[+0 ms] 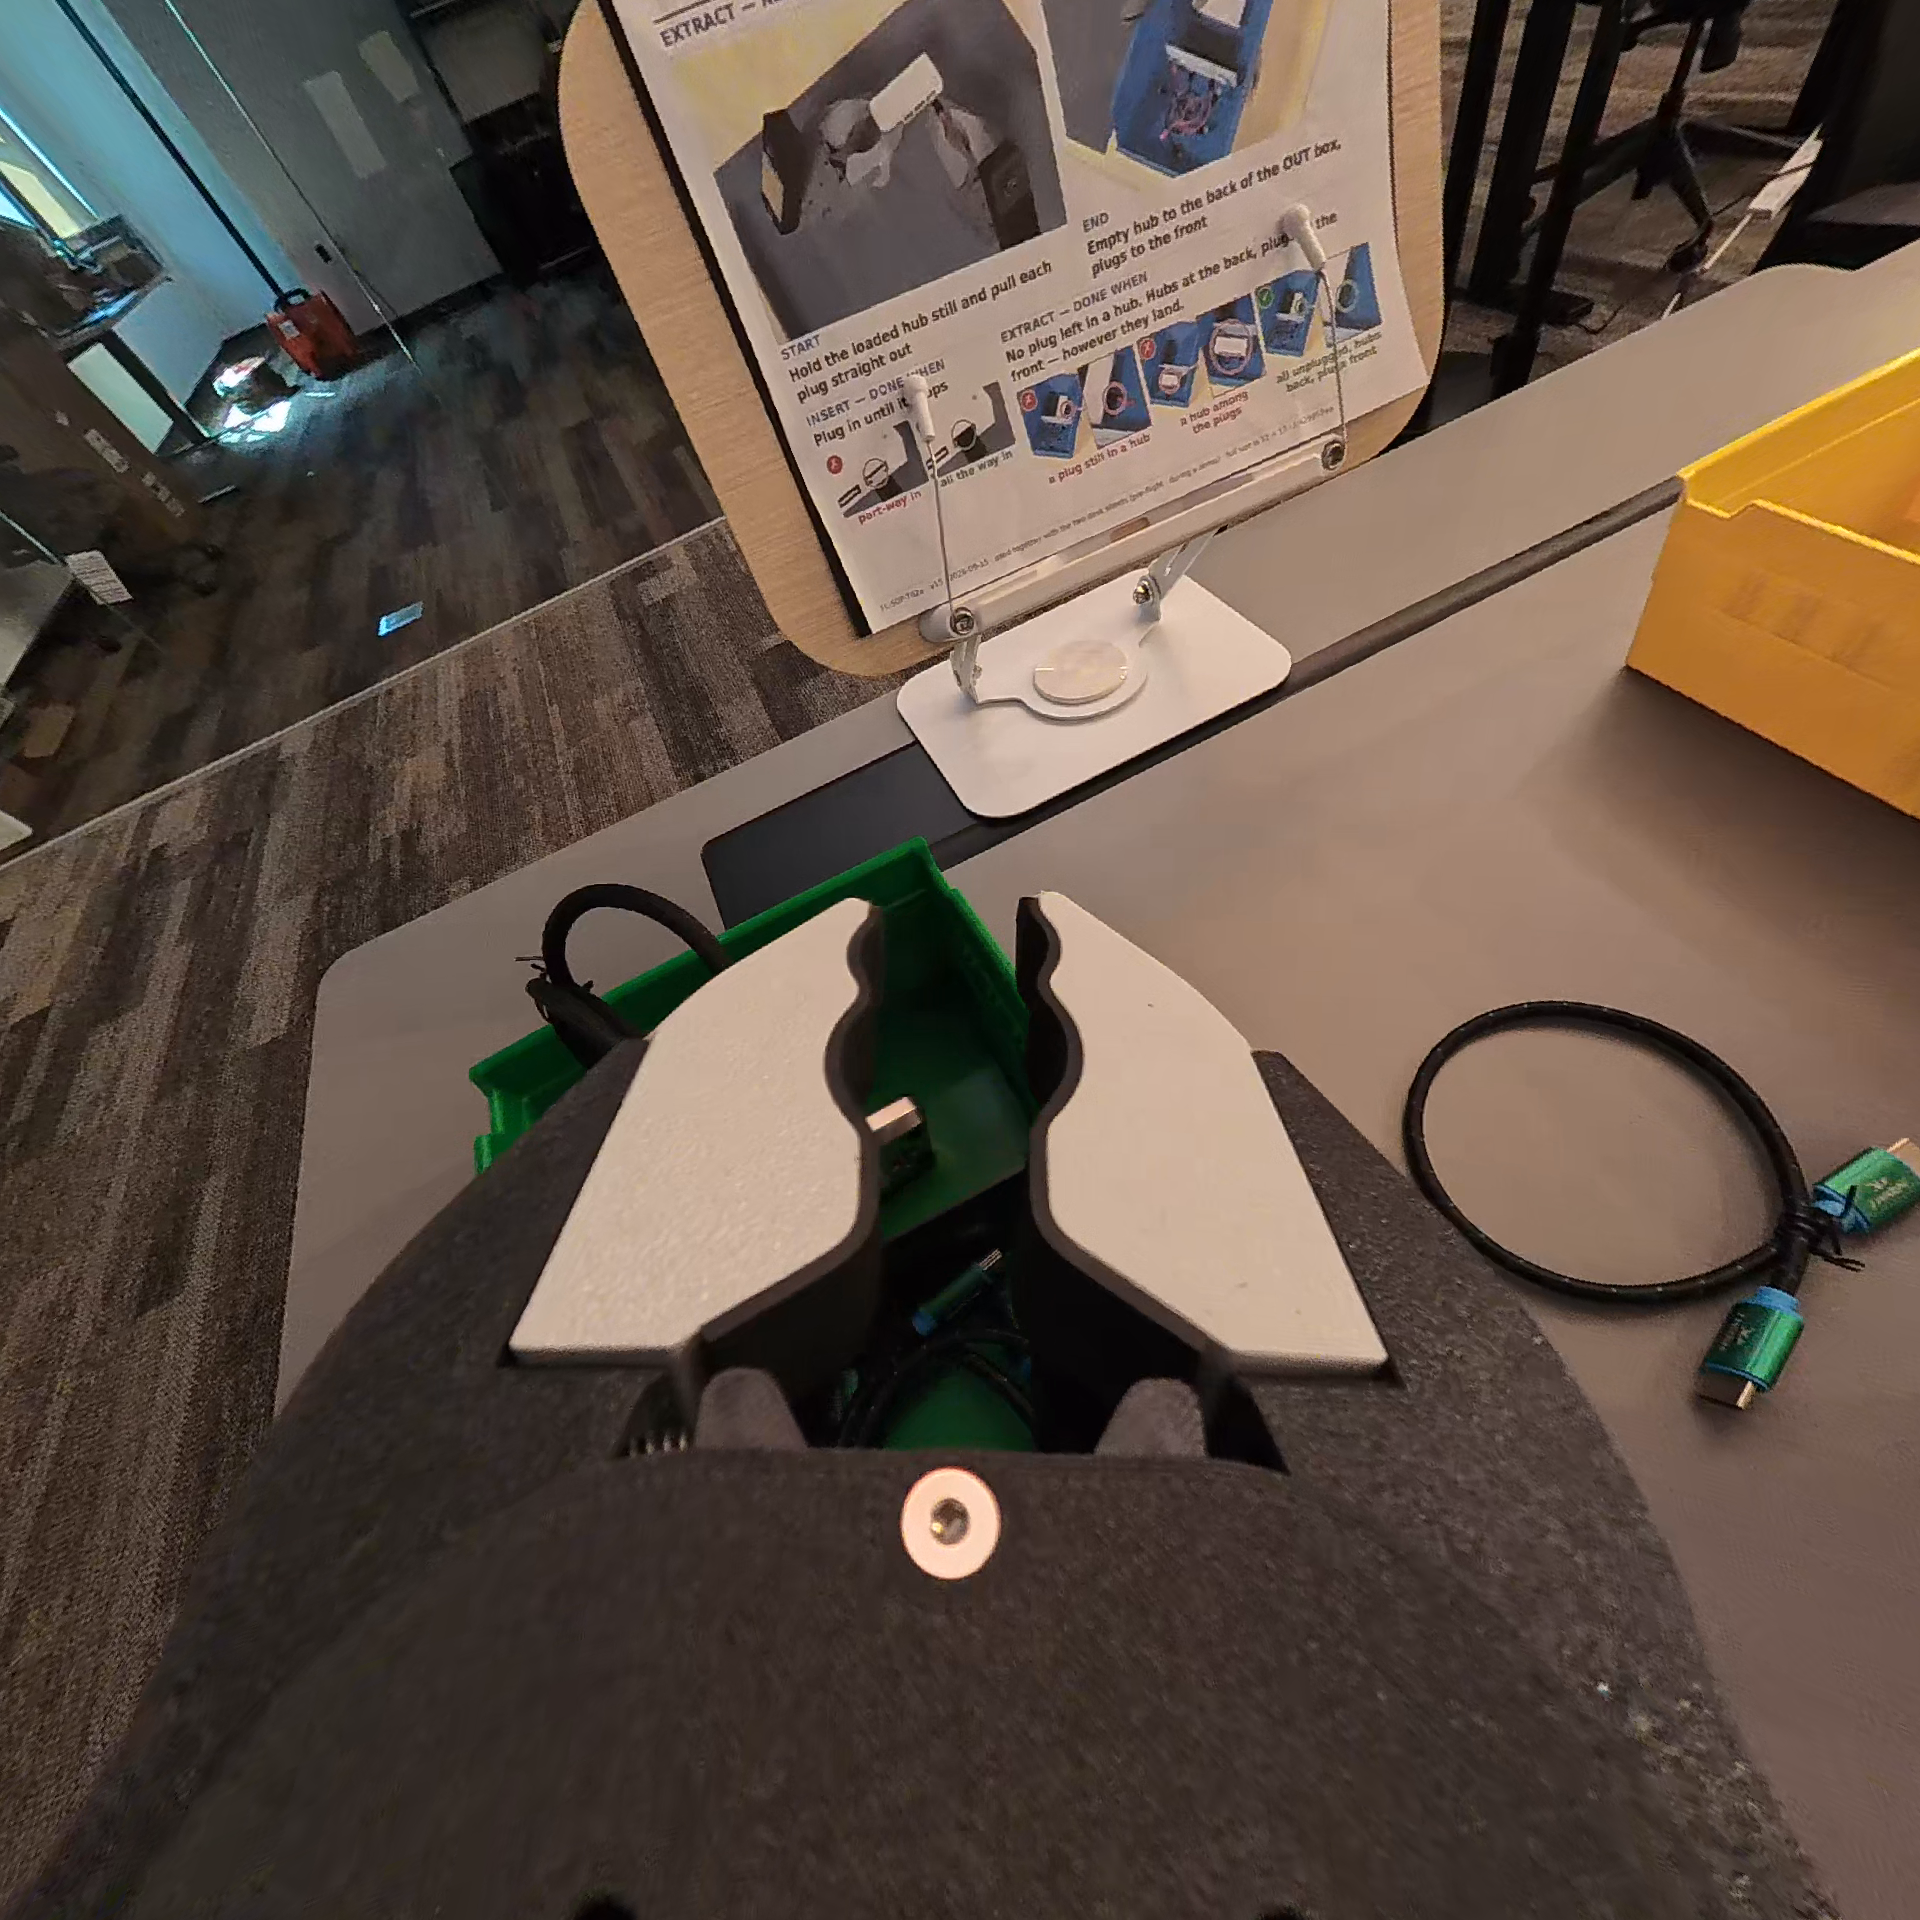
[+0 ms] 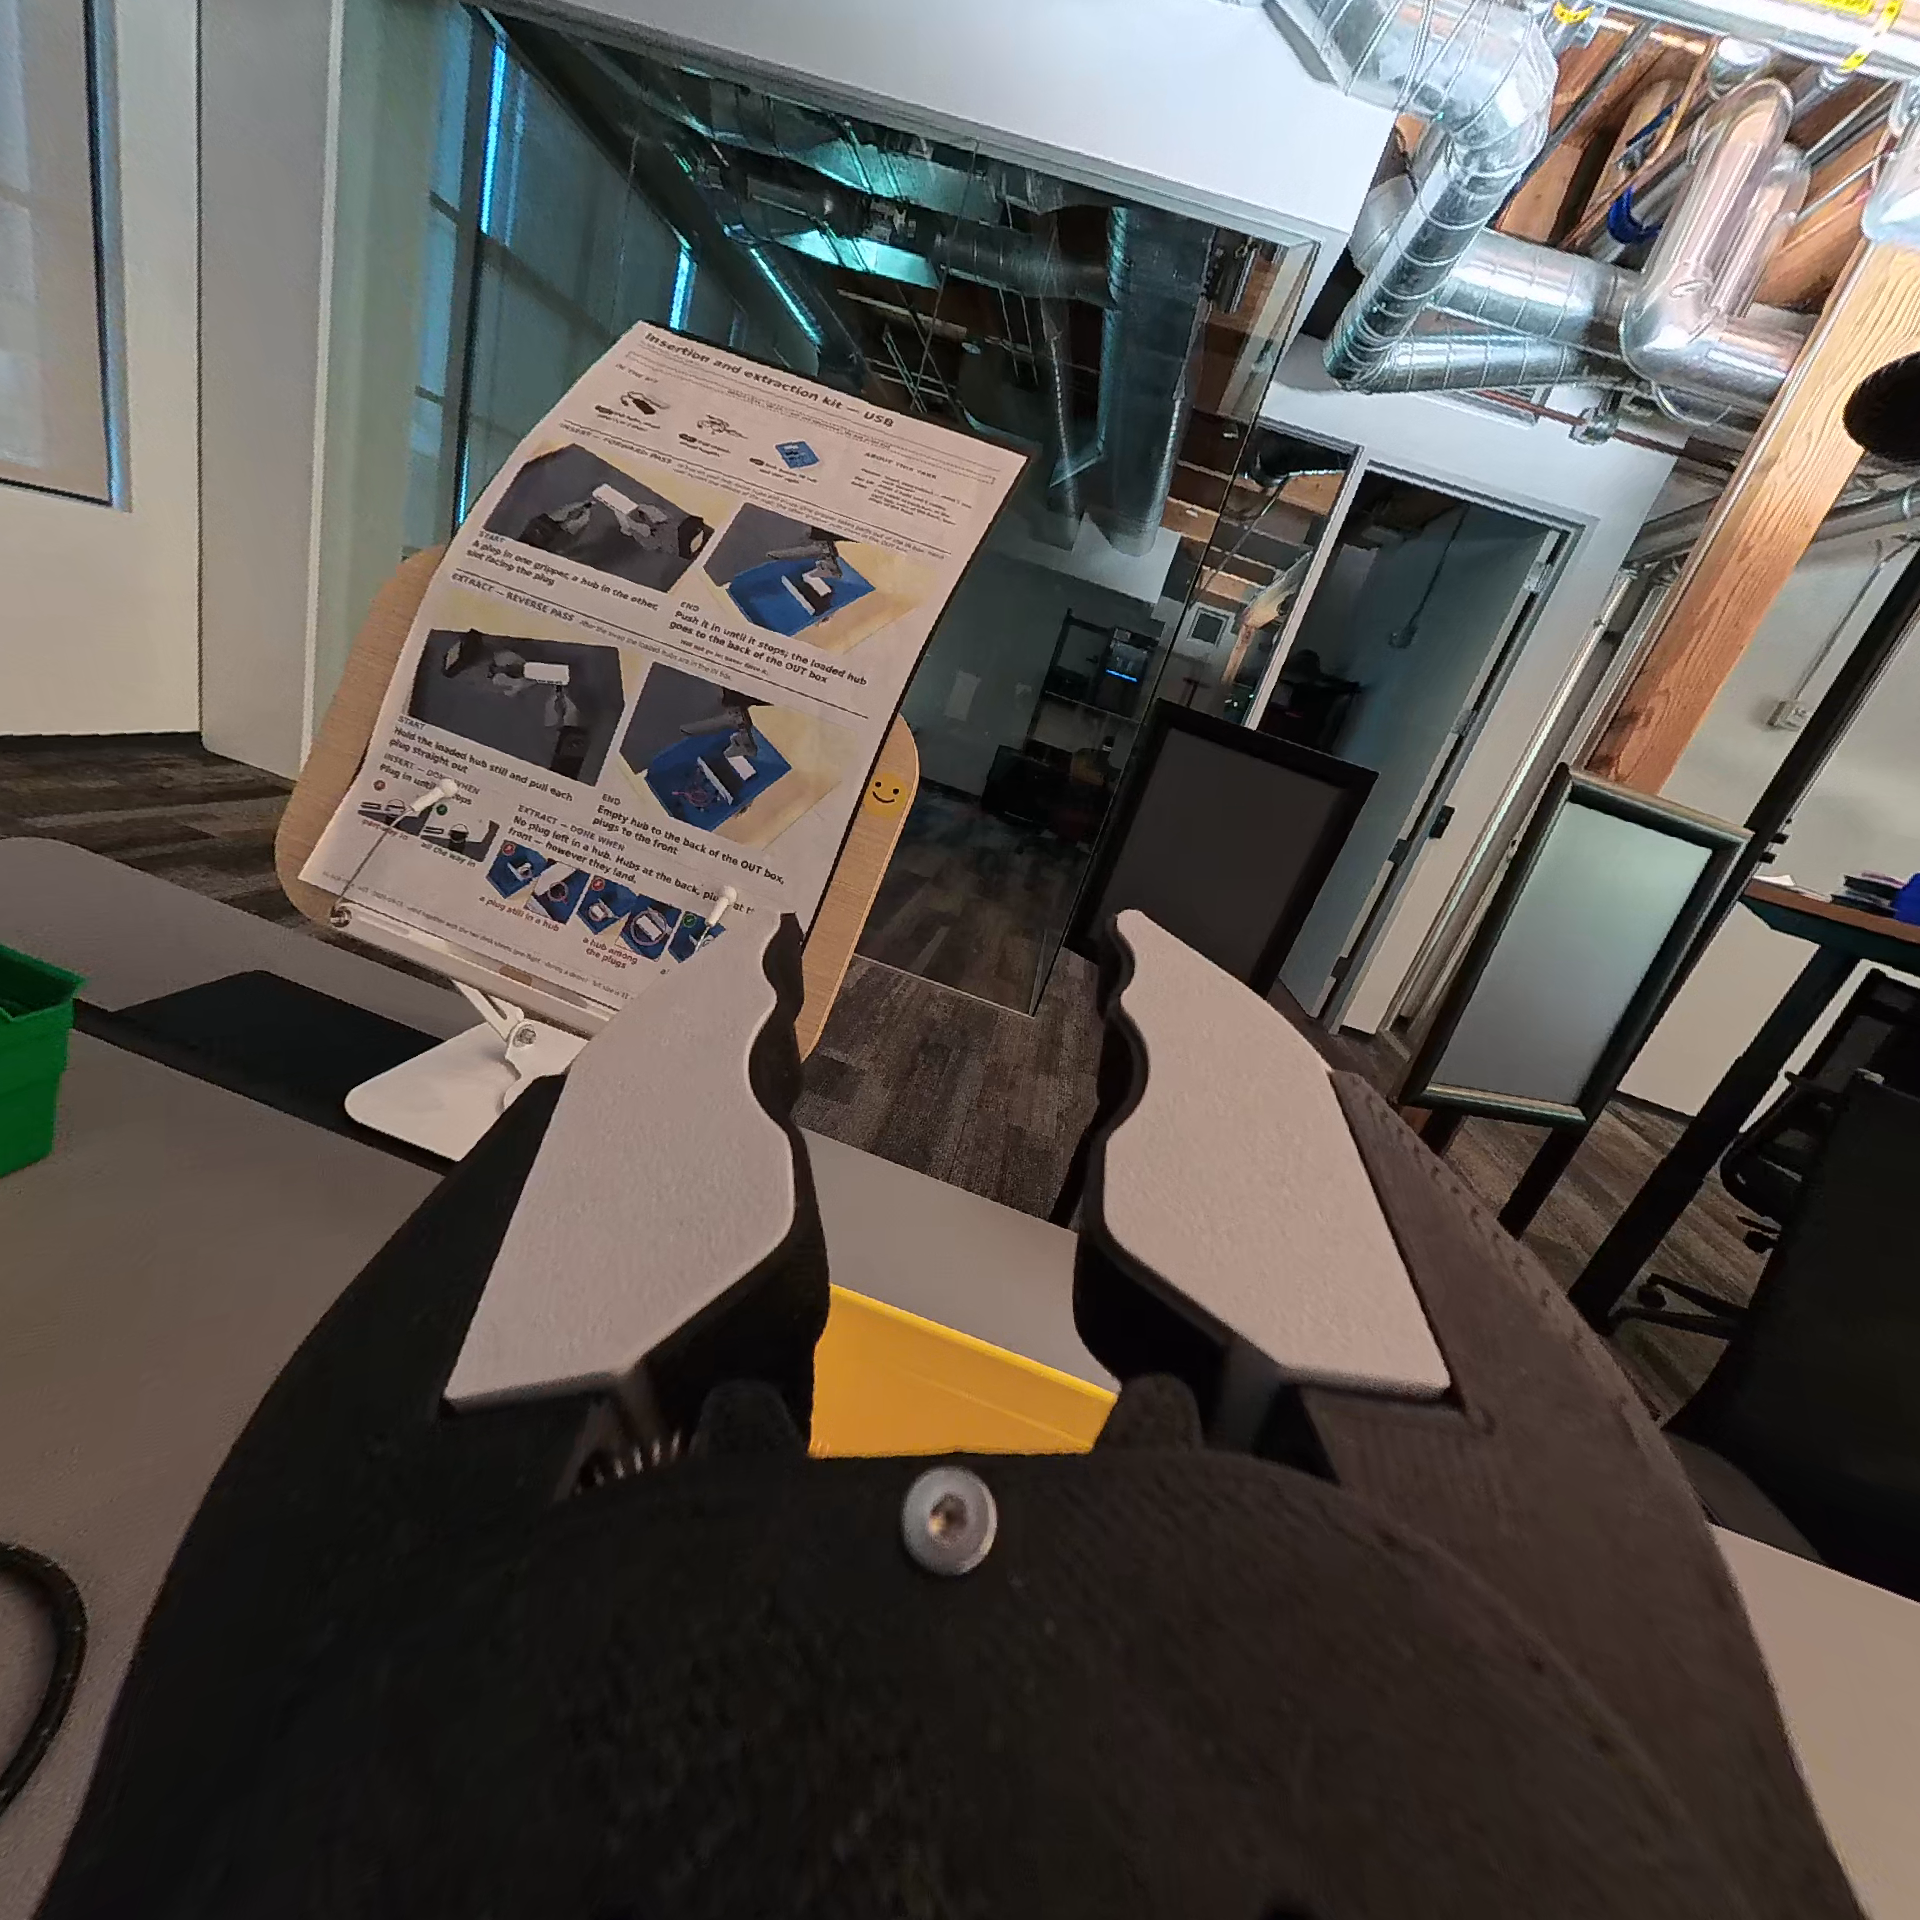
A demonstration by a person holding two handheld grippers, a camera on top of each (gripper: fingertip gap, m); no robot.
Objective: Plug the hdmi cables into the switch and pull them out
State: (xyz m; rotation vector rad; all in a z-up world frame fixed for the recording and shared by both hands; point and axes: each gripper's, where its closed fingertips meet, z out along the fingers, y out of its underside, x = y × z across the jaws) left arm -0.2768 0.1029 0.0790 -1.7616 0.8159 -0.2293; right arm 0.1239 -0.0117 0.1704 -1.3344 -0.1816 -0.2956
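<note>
Left tool (image 1: pixel 948 925) spread, empty; right tool (image 2: pixel 951 961) spread, empty.

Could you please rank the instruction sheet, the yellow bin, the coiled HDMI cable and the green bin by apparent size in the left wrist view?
1. instruction sheet, though cut off at the top.
2. coiled HDMI cable and yellow bin: too alike to rank, and the bin is cropped.
3. green bin, mostly hidden behind the open left gripper.

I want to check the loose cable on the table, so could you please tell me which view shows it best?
The left wrist view: the coiled HDMI cable lies whole on the table, both green plugs visible. The right wrist view shows only a dark arc of cable at its left edge.
</note>
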